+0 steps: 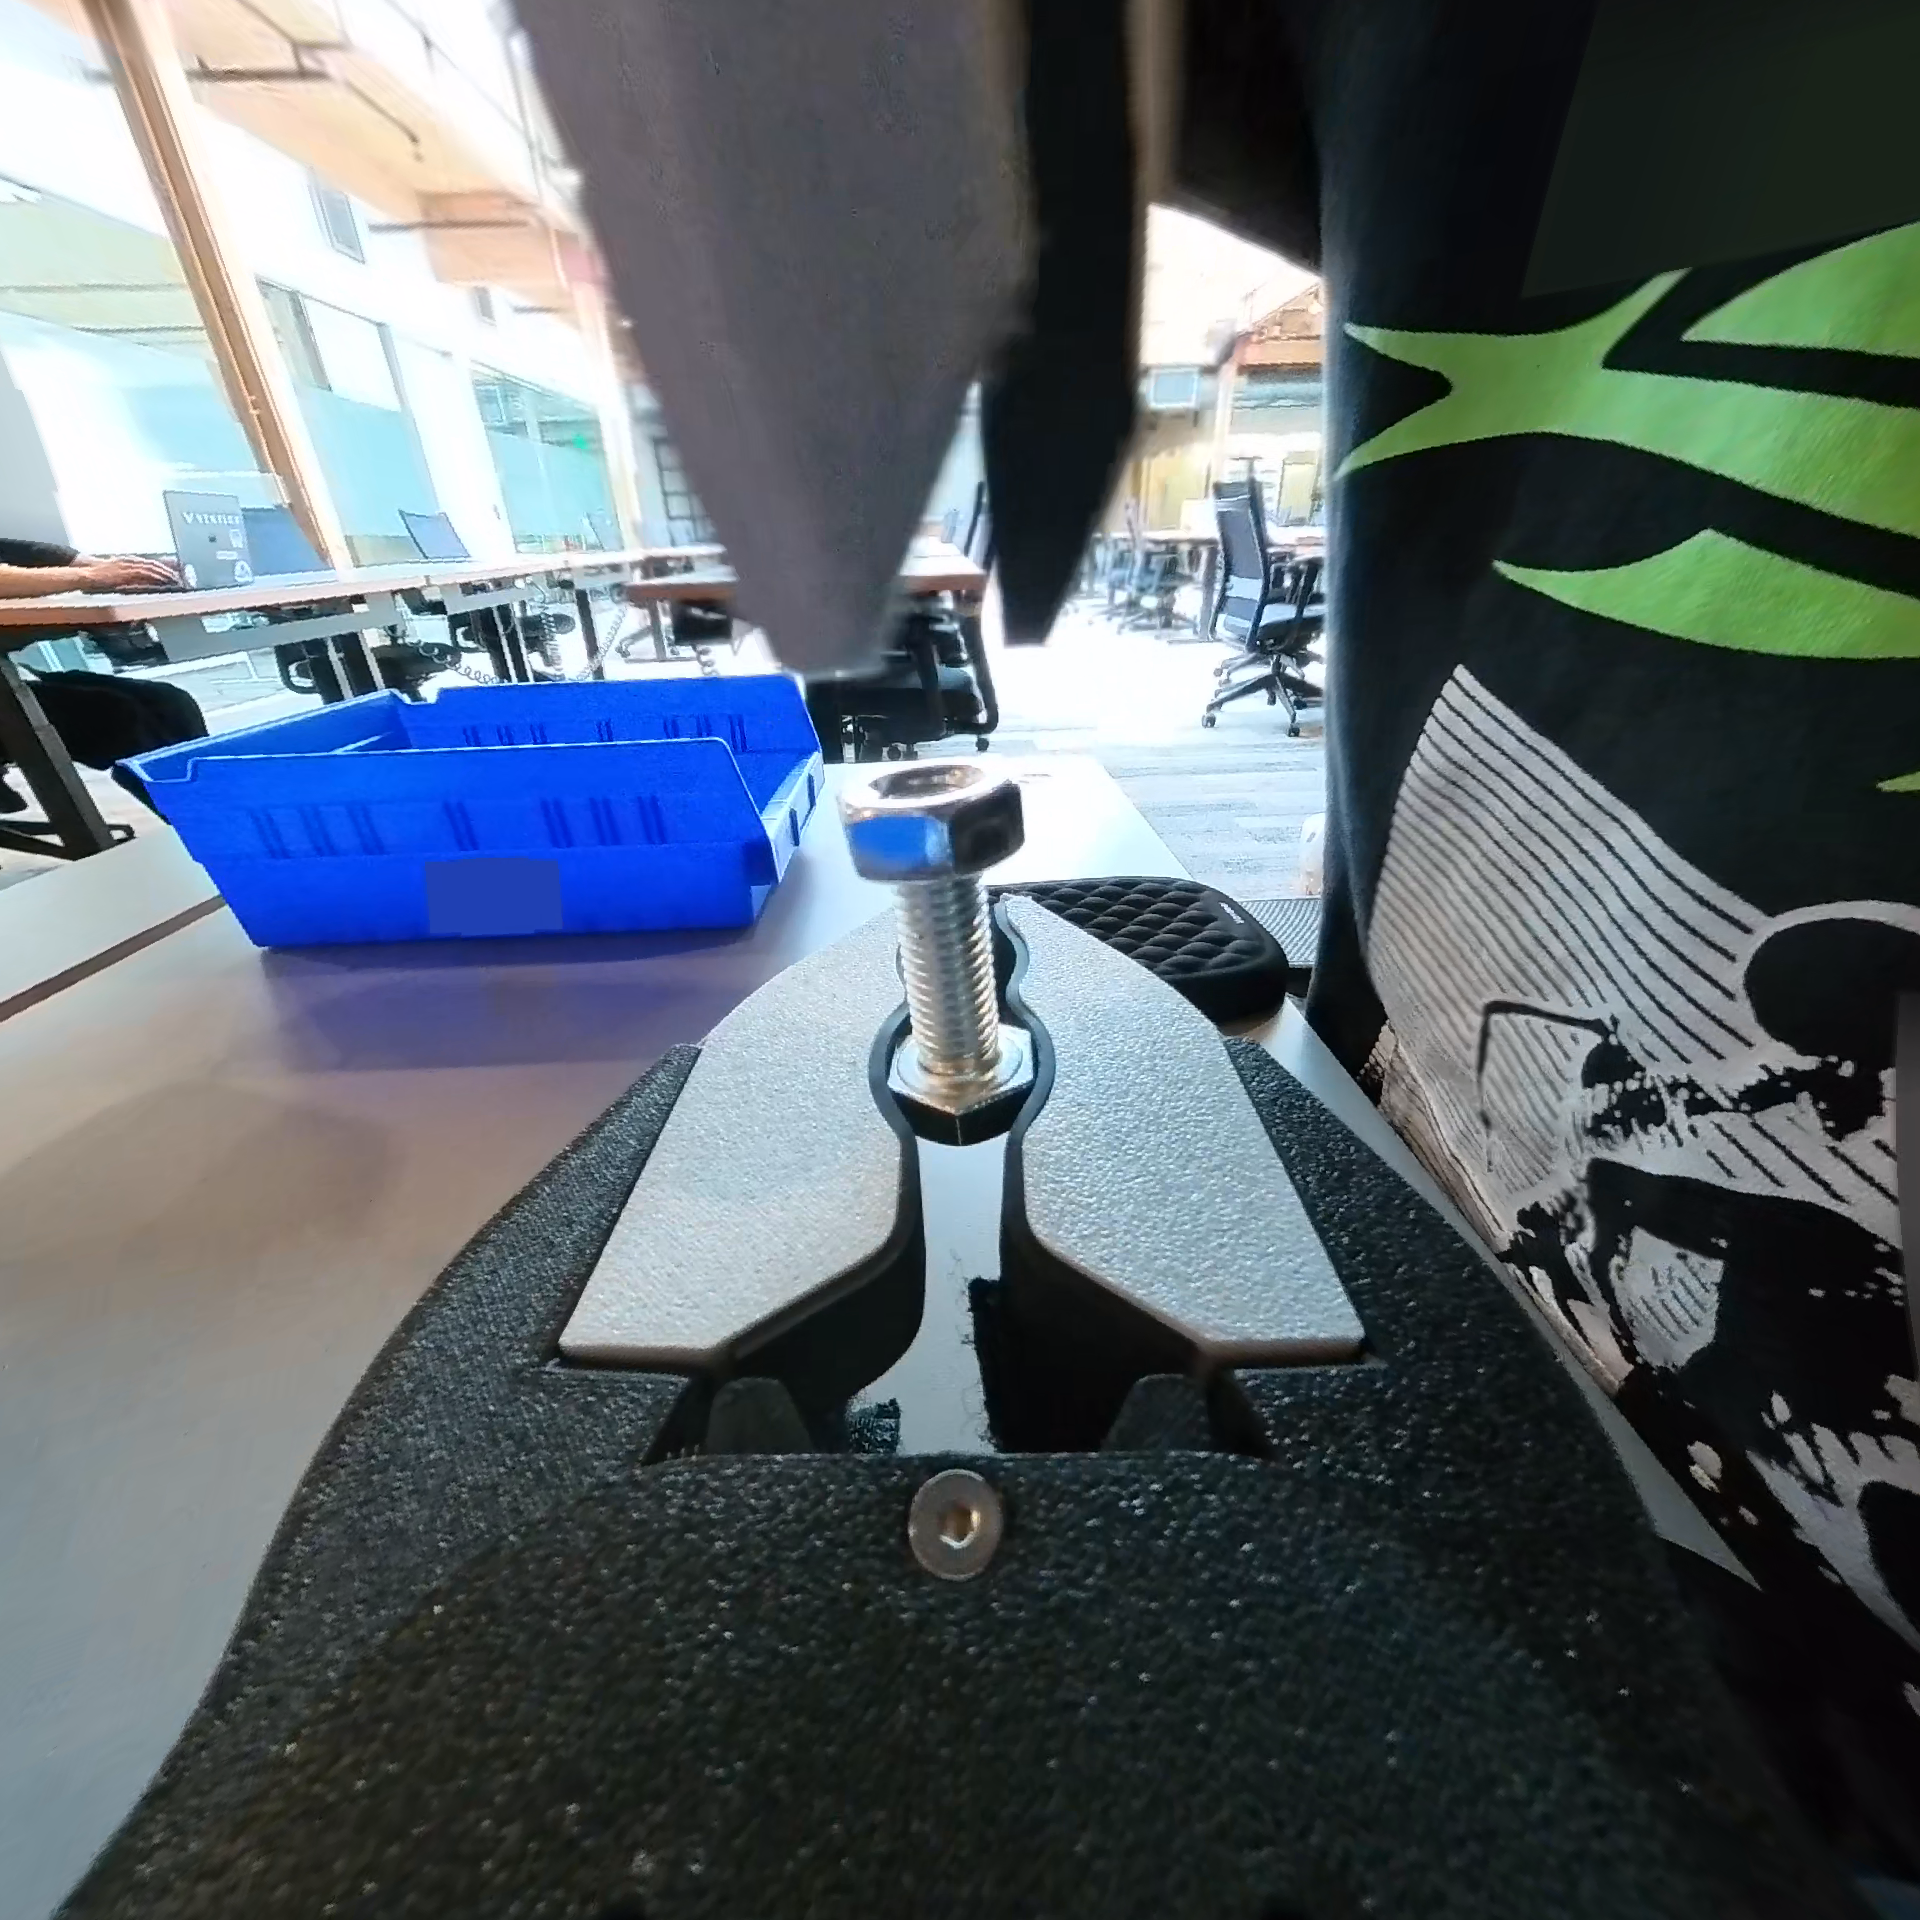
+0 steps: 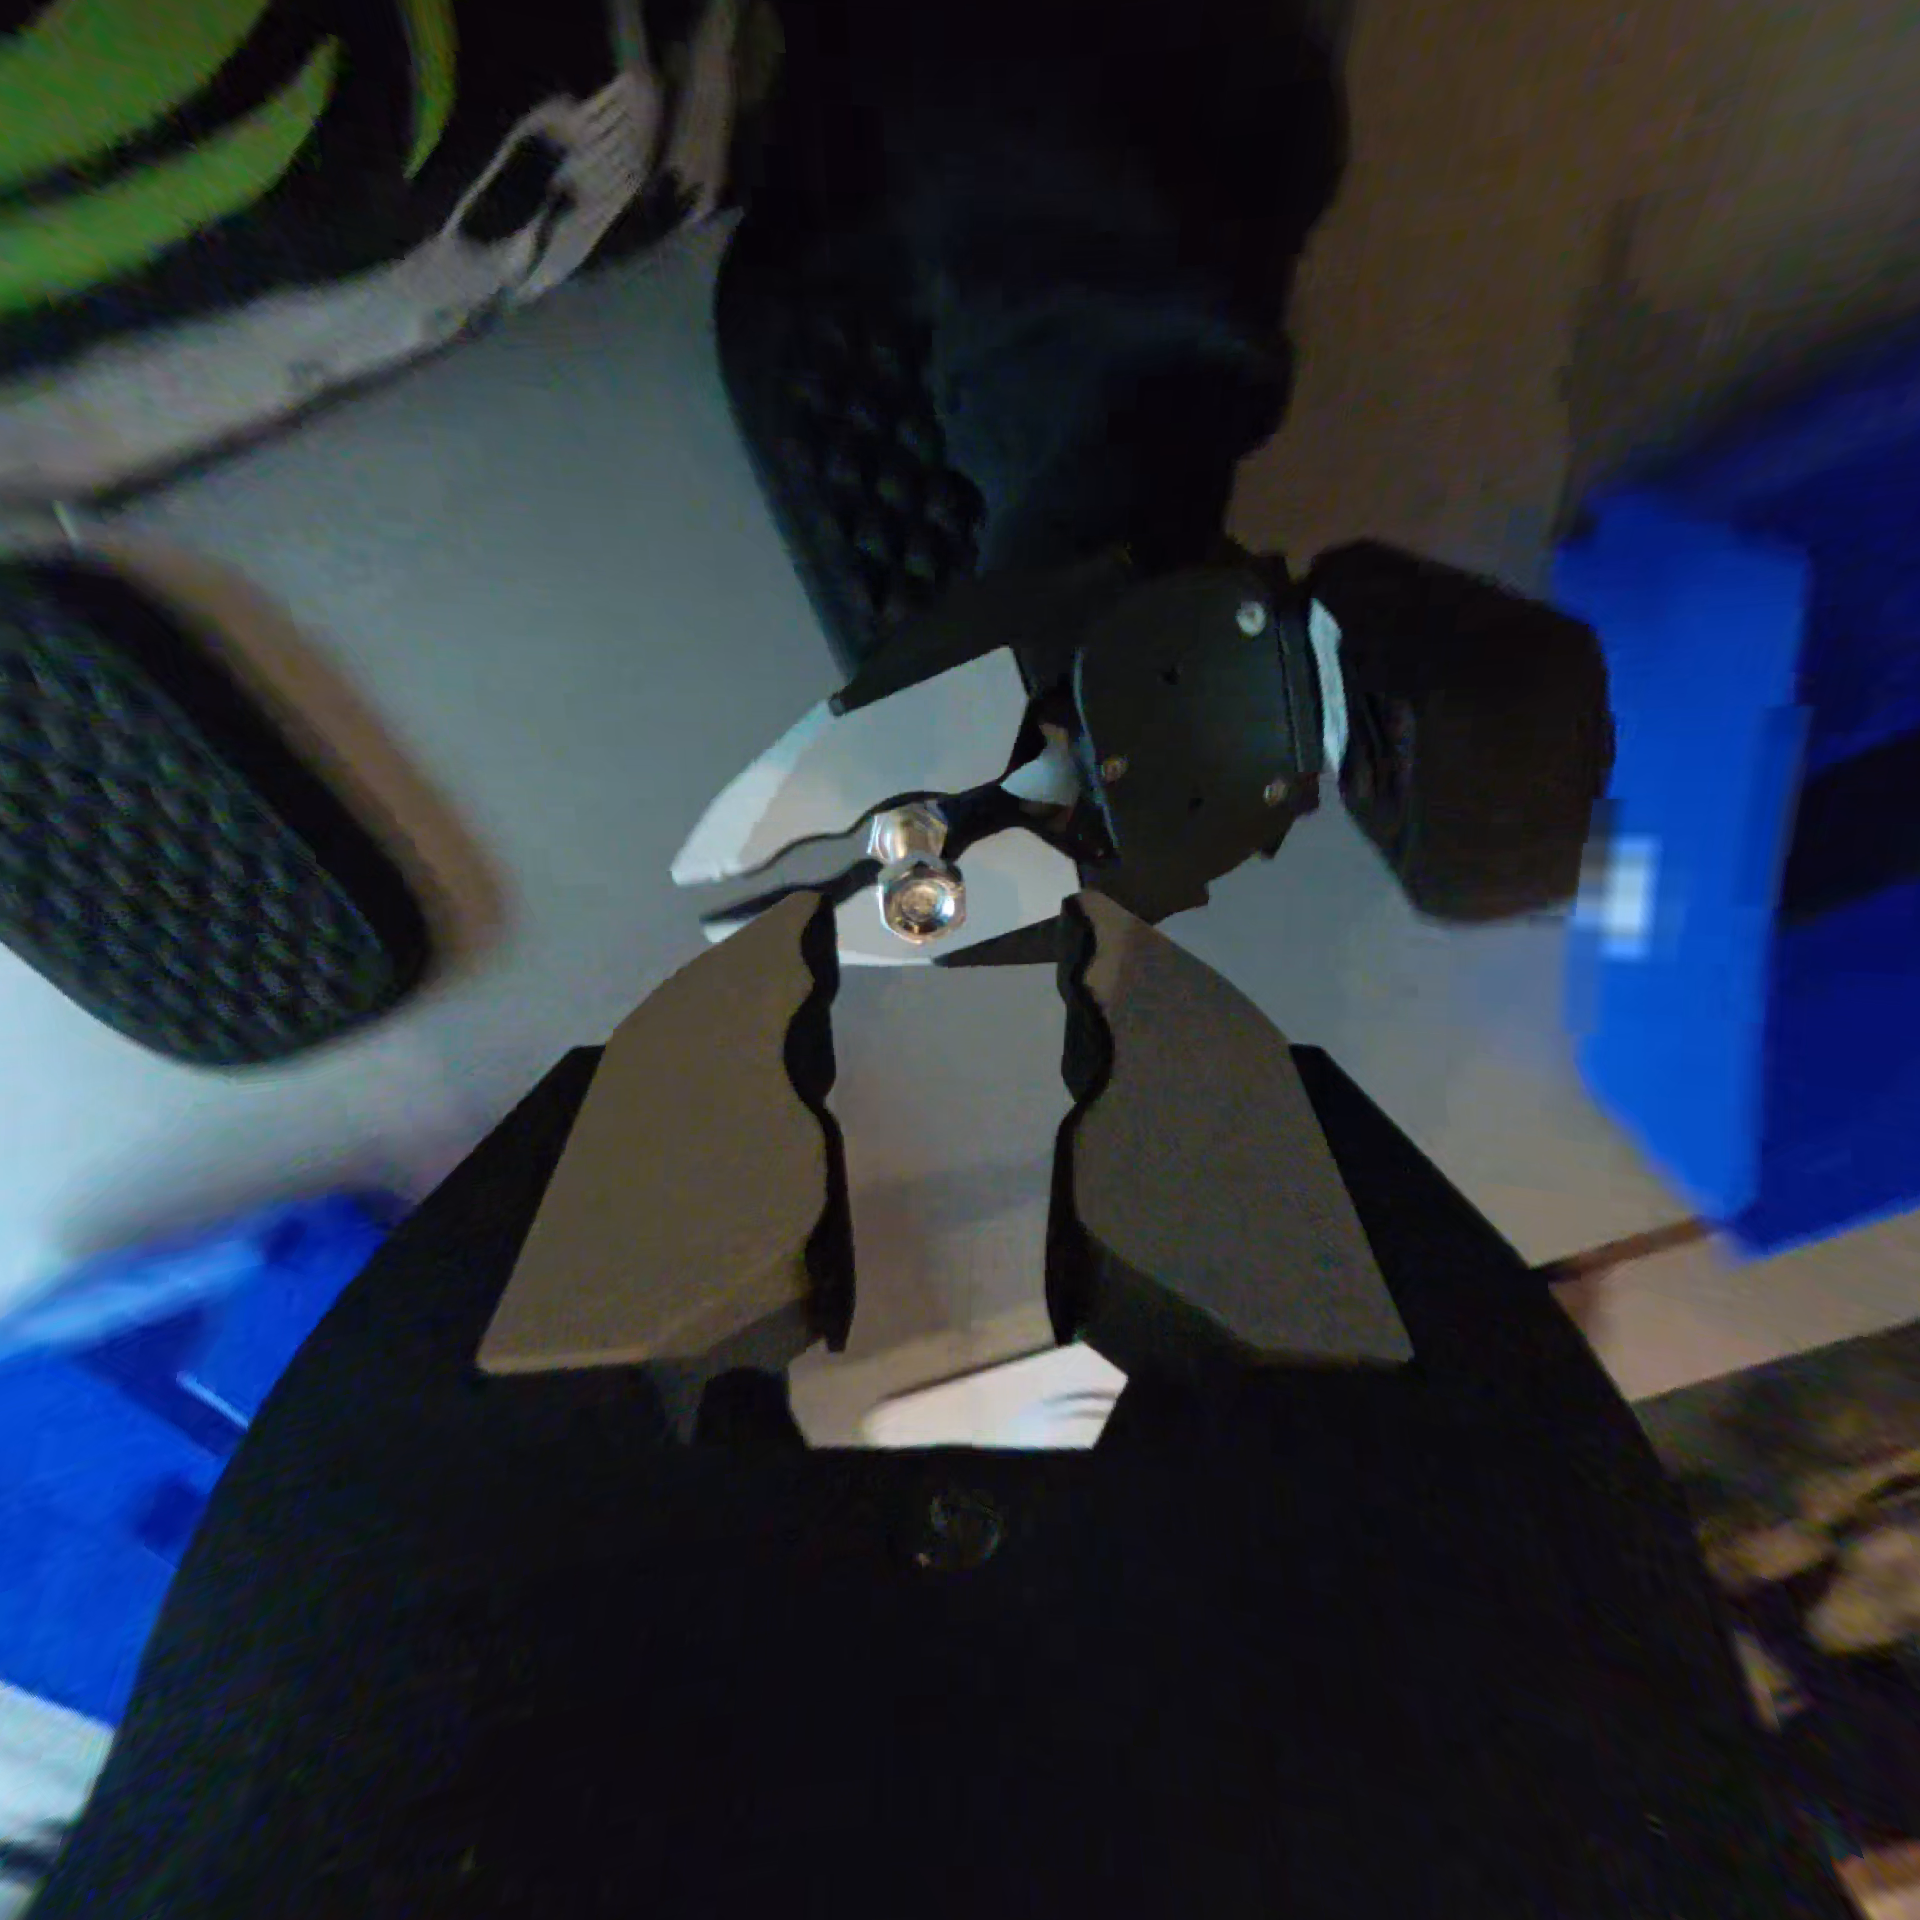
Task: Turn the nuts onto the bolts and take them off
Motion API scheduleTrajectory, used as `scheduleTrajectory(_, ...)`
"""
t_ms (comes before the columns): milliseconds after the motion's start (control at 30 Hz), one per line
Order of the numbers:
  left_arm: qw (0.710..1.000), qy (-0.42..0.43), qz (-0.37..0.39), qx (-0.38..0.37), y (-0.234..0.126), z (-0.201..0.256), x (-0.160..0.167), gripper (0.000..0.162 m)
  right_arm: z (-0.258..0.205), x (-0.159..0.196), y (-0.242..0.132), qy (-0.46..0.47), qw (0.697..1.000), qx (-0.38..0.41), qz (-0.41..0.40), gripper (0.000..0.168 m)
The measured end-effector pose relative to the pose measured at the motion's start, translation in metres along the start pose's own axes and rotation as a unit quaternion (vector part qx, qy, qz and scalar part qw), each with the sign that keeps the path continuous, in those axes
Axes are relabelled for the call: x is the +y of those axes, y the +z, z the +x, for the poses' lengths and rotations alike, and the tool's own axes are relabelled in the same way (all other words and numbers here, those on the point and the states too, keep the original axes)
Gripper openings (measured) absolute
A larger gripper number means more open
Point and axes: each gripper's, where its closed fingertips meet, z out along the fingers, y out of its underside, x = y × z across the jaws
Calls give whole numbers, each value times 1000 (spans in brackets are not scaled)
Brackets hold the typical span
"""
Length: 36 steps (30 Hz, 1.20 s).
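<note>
On your grey table [image 1: 208, 1091] sits a blue plastic bin [image 1: 488, 821], and a second blue bin [image 2: 1704, 862] shows blurred in your right wrist view. A black quilted wrist pad [image 1: 1153, 935] lies near the table's edge. Beyond, you have desks with laptops [image 1: 203, 535], black office chairs [image 1: 1262, 603], and your dark shirt [image 1: 1621, 727] with green and white print

The left tongs [image 1: 961, 997] are clamped on the head of a bolt [image 1: 951, 997] that stands upright, a nut [image 1: 930, 821] at the top of its thread. Left of the bolt, a blue bin [image 1: 488, 810] sits on the grey surface [image 1: 208, 1195].
</note>
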Motion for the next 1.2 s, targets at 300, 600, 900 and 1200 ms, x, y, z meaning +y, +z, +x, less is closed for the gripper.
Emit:
scheduleTrajectory(300,1000,-1,2,2,0,0,-1,10,-5,6,14,-146,987,-62,3,28)
scheduleTrajectory(600,1000,-2,5,2,0,0,-1,10,-5,7,16,-27,998,-51,-5,18)
scheduleTrajectory(900,1000,-2,-1,1,1,0,0,10,-10,11,19,391,920,-30,-21,17)
scheduleTrajectory(1200,1000,-1,3,1,0,0,-1,10,-5,-1,13,377,925,-25,36,45)
